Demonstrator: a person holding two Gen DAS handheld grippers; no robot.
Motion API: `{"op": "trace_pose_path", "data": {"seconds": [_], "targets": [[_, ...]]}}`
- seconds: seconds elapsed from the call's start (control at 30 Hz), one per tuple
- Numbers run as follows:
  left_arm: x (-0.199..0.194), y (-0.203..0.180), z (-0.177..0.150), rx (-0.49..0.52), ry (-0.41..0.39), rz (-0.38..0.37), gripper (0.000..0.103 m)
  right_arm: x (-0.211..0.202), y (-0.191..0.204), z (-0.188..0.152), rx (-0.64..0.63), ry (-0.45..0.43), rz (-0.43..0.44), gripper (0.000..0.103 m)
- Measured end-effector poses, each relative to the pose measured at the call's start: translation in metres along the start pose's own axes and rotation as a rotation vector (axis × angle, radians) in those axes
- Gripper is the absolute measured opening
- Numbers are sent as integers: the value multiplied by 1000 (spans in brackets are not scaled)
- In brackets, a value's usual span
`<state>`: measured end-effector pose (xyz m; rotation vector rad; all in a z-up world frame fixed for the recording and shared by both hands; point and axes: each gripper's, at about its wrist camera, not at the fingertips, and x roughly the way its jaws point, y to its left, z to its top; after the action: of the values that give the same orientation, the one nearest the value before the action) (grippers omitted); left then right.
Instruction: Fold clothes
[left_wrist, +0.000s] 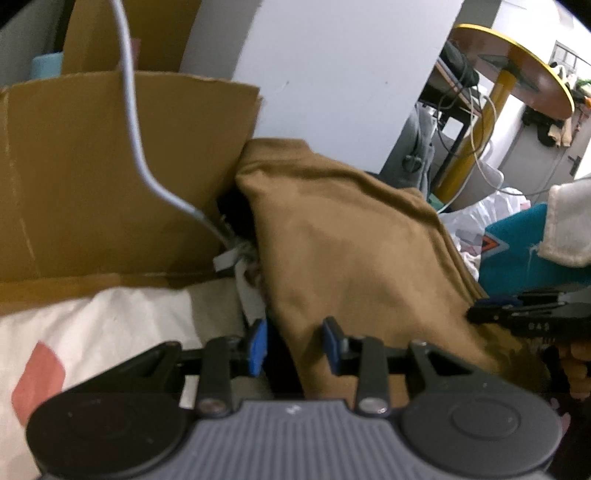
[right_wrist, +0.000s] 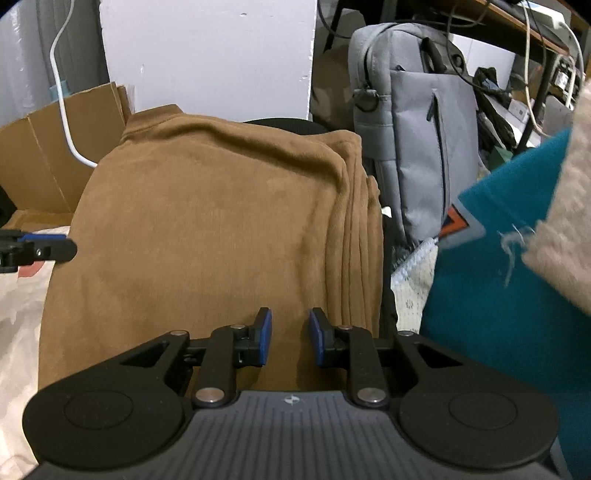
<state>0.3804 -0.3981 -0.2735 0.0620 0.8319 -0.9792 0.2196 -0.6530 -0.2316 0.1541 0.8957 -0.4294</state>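
1. brown fabric, a folded brown garment (right_wrist: 207, 229), fills the middle of the right wrist view, draped over a dark rounded support whose top edge shows at upper centre; in the left wrist view it (left_wrist: 351, 240) slopes from centre down to lower right.
2. risk: its stacked fold edges (right_wrist: 354, 236) at centre right look loose, so a tug on the top layer alone would likely peel the fold apart.
3. risk: the garment hangs on a slope, so a one-sided pull could slide it off toward the teal cloth (right_wrist: 509, 280) at the right of the frame.
4. risk: a white cable (left_wrist: 147, 155) runs down in front of the cardboard box (left_wrist: 85, 177) at left and ends just beside the garment's left edge; a careless sweep there could snag it.
5. the left gripper (left_wrist: 293, 345) sits at the bottom centre of its view, jaws partly open; the garment's near left edge lies between the blue pads (left_wrist: 258, 345), but i see no pinch.
6. the right gripper (right_wrist: 290, 336) sits low centre in its view, angled down at the garment's near edge, jaws parted narrowly with bare fabric showing in the gap, nothing clamped.
7. the left gripper's tip (right_wrist: 40, 251) shows at the left edge of the right view, at the garment's side, so the two hands flank it.
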Motion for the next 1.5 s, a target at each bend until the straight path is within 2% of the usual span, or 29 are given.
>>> {"op": "trace_pose_path", "data": {"seconds": [0.13, 0.4, 0.47, 0.57, 0.8, 0.9, 0.97, 1.07, 1.23, 1.3, 1.43, 1.5], "targets": [[-7, 2, -7, -8, 18, 6, 37, -8, 4, -8, -22, 1, -17, 33], [-28, 7, -16, -31, 60, 32, 49, -22, 9, -21, -33, 16, -44, 41], [-37, 7, -19, -32, 65, 35, 56, -26, 10, -25, -34, 24, -46, 42], [-50, 8, -25, -26, 67, 38, 63, -33, 14, -31, -57, 29, -56, 43], [-100, 16, -34, -63, 34, 111, 66, -59, 19, -39, -77, 11, -63, 46], [-133, 8, -36, -61, 31, 149, 69, -78, 18, -42, -68, -15, -40, 56], [-156, 0, -36, -49, 23, 158, 70, -91, 17, -43, -69, -31, -23, 72], [-188, -13, -35, -33, 8, 173, 80, -117, 19, -42, -64, -56, 8, 94], [-234, -31, -37, -27, -24, 195, 81, -151, 24, -39, -62, -77, 47, 102], [-246, -36, -39, -23, -36, 204, 89, -164, 27, -38, -76, -91, 54, 103], [-271, -44, -42, -19, -69, 231, 93, -184, 31, -38, -82, -115, 63, 103], [-280, -47, -42, -20, -78, 240, 101, -196, 33, -37, -84, -122, 65, 103]]}}
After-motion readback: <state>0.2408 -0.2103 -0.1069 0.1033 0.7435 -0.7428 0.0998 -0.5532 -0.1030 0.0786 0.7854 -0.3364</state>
